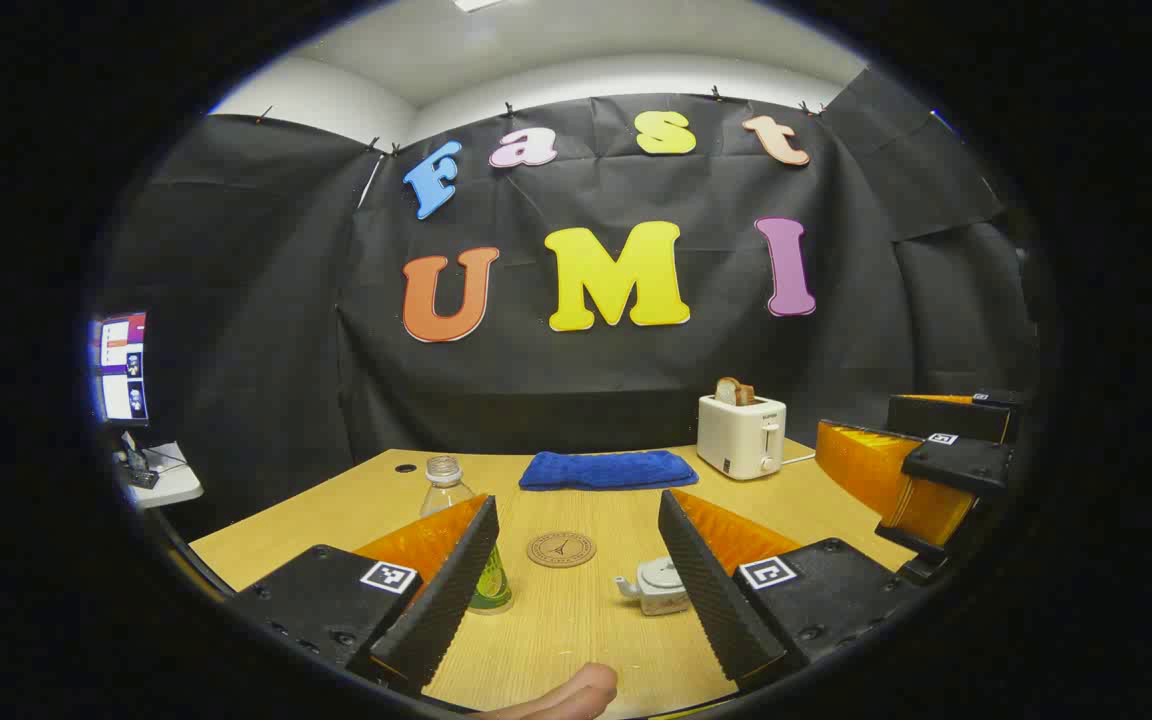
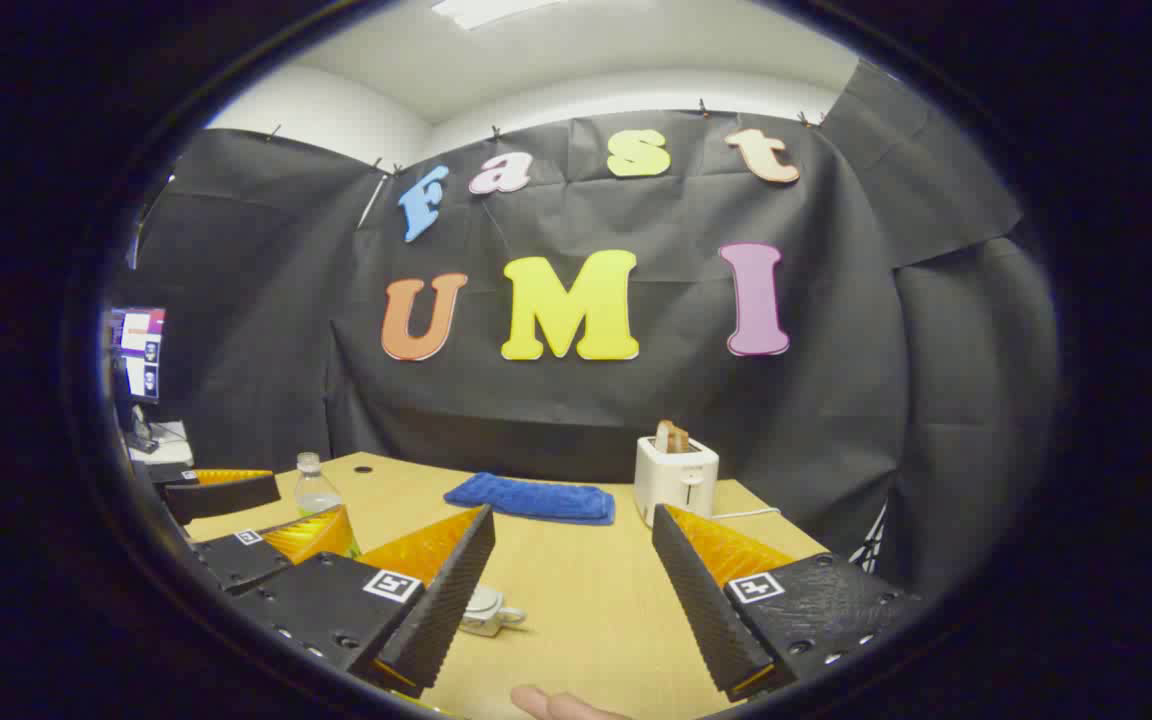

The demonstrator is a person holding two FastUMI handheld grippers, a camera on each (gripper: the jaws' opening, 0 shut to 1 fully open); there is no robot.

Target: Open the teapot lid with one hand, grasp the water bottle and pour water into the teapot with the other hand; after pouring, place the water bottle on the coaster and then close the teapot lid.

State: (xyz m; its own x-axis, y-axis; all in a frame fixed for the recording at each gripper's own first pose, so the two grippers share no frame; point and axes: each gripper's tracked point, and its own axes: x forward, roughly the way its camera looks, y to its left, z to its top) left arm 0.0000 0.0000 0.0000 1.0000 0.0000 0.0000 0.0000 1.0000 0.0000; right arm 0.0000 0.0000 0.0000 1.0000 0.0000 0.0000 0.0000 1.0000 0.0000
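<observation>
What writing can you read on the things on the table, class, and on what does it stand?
None is legible.
Toaster: front mark, too small to read.
Coaster: stamped emblem, too blurred to read.
Bottle: label too blurred to read.
Left claw, right claw: square markers, no words.

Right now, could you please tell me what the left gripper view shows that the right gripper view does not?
Left gripper view: the round coaster between the water bottle and the teapot, plus the right tongs, open, off to the side. Right gripper view: the left tongs, open, near its left edge. Shared: water bottle, lidded teapot, blue towel, toaster, wooden table.
</observation>
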